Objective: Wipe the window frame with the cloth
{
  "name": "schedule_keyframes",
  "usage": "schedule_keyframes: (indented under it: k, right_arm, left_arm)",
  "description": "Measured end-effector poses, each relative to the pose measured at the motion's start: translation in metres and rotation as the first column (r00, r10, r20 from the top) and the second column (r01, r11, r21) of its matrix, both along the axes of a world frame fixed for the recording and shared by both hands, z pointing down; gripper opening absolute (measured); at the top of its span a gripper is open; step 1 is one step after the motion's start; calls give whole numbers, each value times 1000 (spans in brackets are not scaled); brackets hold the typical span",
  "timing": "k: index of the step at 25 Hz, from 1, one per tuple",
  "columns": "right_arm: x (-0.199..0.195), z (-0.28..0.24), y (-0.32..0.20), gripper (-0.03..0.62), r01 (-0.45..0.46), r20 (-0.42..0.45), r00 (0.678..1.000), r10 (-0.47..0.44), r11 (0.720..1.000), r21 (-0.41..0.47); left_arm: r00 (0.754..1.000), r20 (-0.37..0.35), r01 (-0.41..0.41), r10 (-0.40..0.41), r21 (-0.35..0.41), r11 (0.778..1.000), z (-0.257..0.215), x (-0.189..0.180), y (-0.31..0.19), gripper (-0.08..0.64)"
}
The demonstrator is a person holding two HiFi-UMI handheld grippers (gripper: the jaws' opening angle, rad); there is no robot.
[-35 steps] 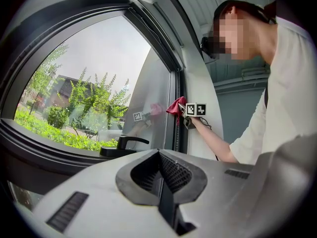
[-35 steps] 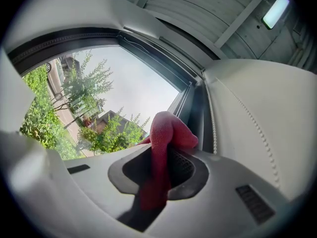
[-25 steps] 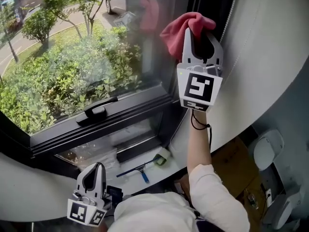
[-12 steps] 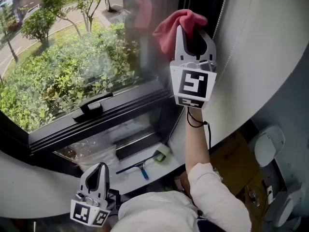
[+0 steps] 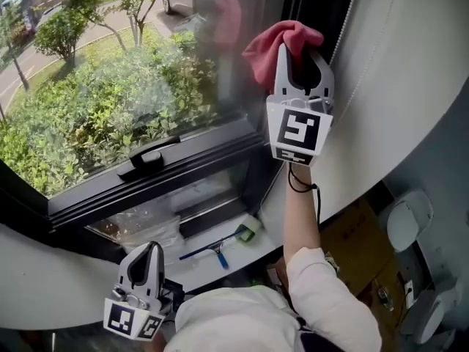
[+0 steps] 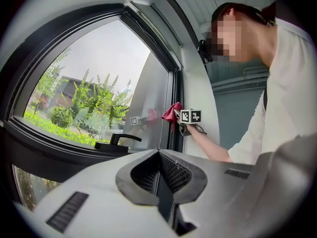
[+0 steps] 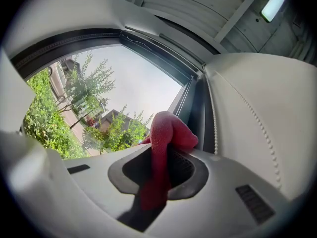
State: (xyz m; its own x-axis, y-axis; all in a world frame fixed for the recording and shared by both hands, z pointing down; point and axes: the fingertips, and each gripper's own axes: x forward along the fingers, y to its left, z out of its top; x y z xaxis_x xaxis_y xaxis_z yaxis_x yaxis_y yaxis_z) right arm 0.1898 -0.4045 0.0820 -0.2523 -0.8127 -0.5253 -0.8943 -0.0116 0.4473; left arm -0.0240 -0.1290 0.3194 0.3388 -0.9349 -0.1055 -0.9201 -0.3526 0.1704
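A red cloth point(image 5: 272, 46) is bunched in my right gripper point(image 5: 299, 50), which is shut on it and held high against the dark vertical window frame point(image 5: 275, 20) at the pane's right side. The right gripper view shows the cloth point(image 7: 166, 133) folded between the jaws, just left of the frame point(image 7: 195, 108). From the left gripper view the cloth point(image 6: 173, 112) and the right gripper point(image 6: 178, 118) show small beside the frame point(image 6: 176, 133). My left gripper point(image 5: 144, 259) hangs low at the bottom left, shut and empty, away from the window.
A black window handle point(image 5: 150, 158) sits on the lower sash rail. A blue-handled squeegee point(image 5: 216, 249) lies on the sill below. A bead cord point(image 5: 344, 35) hangs down the white wall at right. Cardboard box point(image 5: 359, 248) and white fixtures point(image 5: 407, 222) stand on the floor.
The right gripper with the cloth shifted left along the frame, then back right and slightly down. The left gripper stayed low with little movement.
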Motion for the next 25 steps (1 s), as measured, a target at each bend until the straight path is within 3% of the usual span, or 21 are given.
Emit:
schedule_keyframes:
  k: [25]
  right_arm:
    - [0, 22, -3, 83, 42, -29, 999, -43, 998, -39]
  left_arm:
    - [1000, 23, 12, -12, 28, 1000, -4, 24, 4, 8]
